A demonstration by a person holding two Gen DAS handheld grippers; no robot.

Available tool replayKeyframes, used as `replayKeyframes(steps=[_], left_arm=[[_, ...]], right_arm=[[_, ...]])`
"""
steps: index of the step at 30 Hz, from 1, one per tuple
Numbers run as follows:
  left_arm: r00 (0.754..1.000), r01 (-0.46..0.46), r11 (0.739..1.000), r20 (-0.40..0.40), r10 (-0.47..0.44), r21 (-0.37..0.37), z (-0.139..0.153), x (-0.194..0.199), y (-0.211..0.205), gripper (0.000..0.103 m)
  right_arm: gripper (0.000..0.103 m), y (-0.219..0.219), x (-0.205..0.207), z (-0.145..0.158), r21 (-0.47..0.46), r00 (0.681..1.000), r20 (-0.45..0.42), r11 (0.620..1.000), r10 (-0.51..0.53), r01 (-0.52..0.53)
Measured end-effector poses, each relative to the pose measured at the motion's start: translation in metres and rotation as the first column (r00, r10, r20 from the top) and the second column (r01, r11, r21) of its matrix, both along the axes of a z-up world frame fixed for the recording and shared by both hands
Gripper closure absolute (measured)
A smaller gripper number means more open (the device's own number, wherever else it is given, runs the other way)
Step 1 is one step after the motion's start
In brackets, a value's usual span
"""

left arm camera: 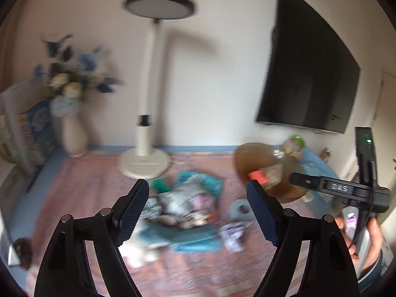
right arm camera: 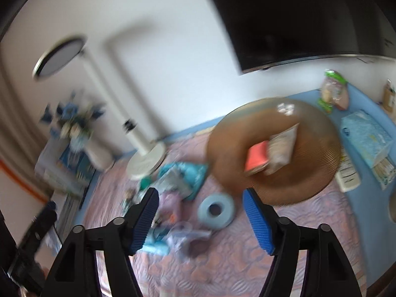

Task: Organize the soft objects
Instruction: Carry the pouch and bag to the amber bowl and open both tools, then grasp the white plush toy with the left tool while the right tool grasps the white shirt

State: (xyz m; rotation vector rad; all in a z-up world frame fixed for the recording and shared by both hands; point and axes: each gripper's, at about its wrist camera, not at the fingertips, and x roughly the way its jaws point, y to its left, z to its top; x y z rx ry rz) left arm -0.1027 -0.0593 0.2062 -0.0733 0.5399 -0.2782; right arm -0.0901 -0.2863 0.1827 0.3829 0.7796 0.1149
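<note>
1. Leftmost, the left gripper [left arm camera: 198,208] hangs wide apart, empty, above the soft pile [left arm camera: 178,212] mid-bedspread [left arm camera: 86,185].
2. Rightward, the right gripper [right arm camera: 200,217] gapes, holding nothing.
3. Its body reads "DAS".

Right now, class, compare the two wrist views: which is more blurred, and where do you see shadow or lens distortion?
Right wrist view: heaviest motion blur, smearing the floor lamp and flower vase. Left wrist view: milder blur; the lamp's shadow falls on the wall to its right, and the fisheye bows the television. Both are dark at the corners.
</note>
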Motion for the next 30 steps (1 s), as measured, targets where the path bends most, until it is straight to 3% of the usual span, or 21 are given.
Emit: replayKeyframes(steps=[5,10,14,16,20,24,27,30], left_arm=[[0.986,-0.156,0.988,-0.057,0.157,0.016,-0.036,-0.017,0.064,0.023],[0.962,-0.218,0.976,-0.171,0.215,0.0,-0.075,-0.015,0.105,0.023],[0.959,-0.262,0.963,-0.094,0.268,0.065,-0.05,-0.034,0.132,0.023],[0.948,-0.312,0.945,-0.043,0.317,0.095,-0.028,-0.05,0.149,0.023],[0.923,-0.38,0.918,-0.021,0.384,0.115,-0.006,-0.066,0.174,0.023],[0.936,-0.347,0.934,-0.037,0.351,0.085,-0.02,-0.057,0.165,0.023],[0.963,-0.253,0.967,-0.085,0.255,0.038,-0.065,-0.029,0.141,0.023],[0.973,-0.188,0.982,-0.135,0.189,0.022,-0.117,0.0,0.119,0.023]], right_arm=[[0.024,0.041,-0.018,-0.037,-0.058,0.999,0.022,0.998,0.038,-0.037],[0.024,0.056,-0.016,-0.081,-0.091,0.998,0.058,0.995,0.034,-0.028],[0.024,0.055,-0.01,-0.111,-0.179,0.998,0.062,0.984,-0.004,0.015],[0.024,0.048,-0.006,-0.122,-0.154,0.999,0.041,0.988,-0.017,0.023],[0.02,0.03,-0.002,-0.125,-0.07,0.999,0.034,0.997,-0.034,0.037],[0.02,0.028,-0.003,-0.127,-0.051,0.999,0.03,0.998,-0.031,0.033],[0.02,0.035,-0.003,-0.127,-0.073,1.0,0.021,0.997,-0.003,0.005],[0.02,0.039,-0.003,-0.126,-0.093,1.0,0.022,0.996,0.008,-0.006]])
